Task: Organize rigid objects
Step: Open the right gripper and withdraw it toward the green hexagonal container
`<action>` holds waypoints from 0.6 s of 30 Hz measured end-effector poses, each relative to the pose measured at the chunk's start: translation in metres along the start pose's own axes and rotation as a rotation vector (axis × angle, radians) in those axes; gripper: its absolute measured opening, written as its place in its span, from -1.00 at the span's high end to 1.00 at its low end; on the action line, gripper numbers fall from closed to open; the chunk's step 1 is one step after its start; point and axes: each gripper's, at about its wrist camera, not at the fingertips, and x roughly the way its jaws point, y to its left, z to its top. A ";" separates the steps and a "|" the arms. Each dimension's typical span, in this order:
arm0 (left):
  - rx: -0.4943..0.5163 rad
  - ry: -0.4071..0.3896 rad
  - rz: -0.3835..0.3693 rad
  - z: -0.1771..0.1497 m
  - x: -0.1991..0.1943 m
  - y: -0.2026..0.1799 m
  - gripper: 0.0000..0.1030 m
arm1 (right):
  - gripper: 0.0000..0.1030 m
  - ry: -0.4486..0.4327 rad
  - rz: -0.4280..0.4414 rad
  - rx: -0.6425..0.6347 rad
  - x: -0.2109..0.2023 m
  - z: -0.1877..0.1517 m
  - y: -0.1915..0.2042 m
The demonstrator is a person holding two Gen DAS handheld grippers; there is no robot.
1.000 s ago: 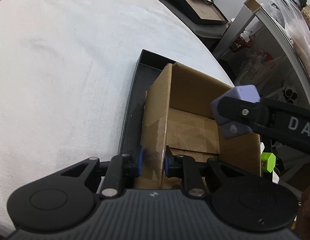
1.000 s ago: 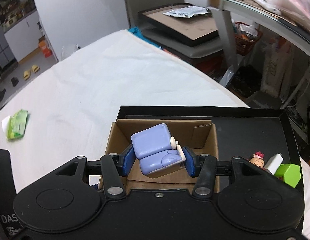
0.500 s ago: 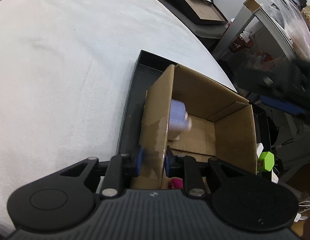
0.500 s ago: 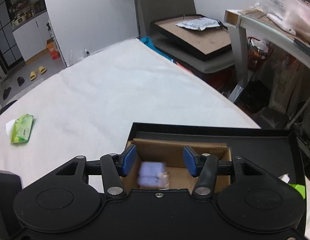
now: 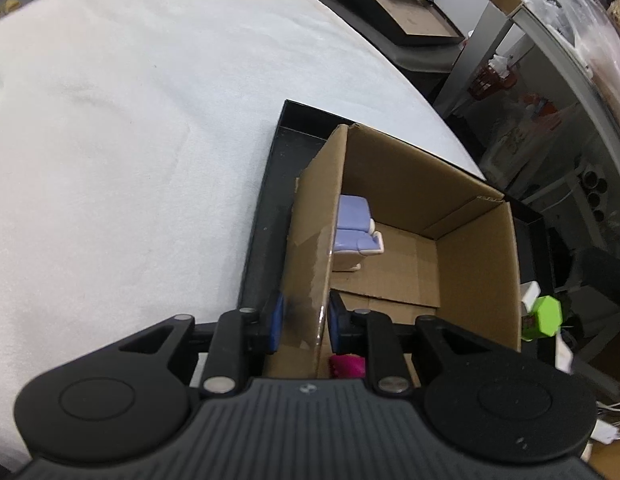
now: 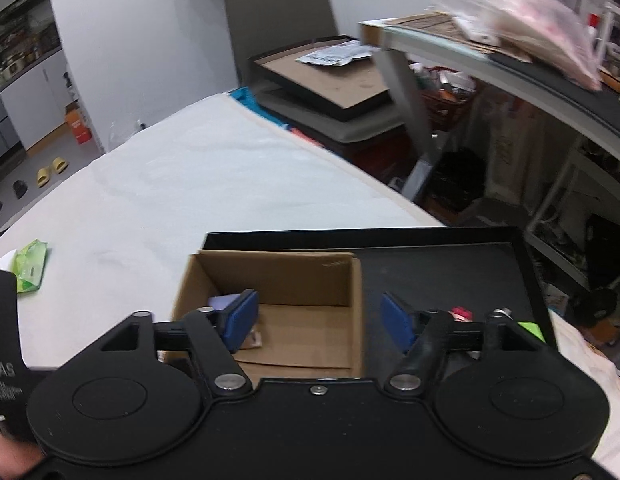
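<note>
Left tongs [image 5: 303, 326] pinch the box [image 5: 476, 240] wall at lower centre, right tongs [image 6: 316, 320] are opening, empty; the small rigid purple toy [image 5: 356, 226] inside looks light, best gripped across its flat sides.

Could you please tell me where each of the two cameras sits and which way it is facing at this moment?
Left wrist: sits on the left hand-held gripper, looking steeply down along its fingers, which pinch the near wall of the cardboard box; inside lies a purple toy.
Right wrist: sits on the right hand-held gripper, looking down and forward over the box and black tray; its jaws are opening with nothing between them; a bit of the person's hand shows bottom left.
Shared: box, tray, purple toy, green block, white table cover.
</note>
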 end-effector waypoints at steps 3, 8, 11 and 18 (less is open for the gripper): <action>0.047 -0.021 0.051 -0.002 -0.004 -0.009 0.56 | -0.59 -0.024 -0.014 0.019 -0.009 -0.004 -0.013; 0.081 0.003 0.057 -0.006 -0.005 -0.016 0.44 | -0.87 -0.084 -0.039 0.052 -0.022 -0.014 -0.037; 0.093 -0.006 0.089 -0.005 -0.006 -0.020 0.37 | -0.92 -0.092 -0.051 0.067 -0.023 -0.022 -0.050; 0.125 -0.017 0.151 -0.006 -0.011 -0.032 0.22 | -0.95 -0.090 -0.066 0.109 -0.018 -0.049 -0.074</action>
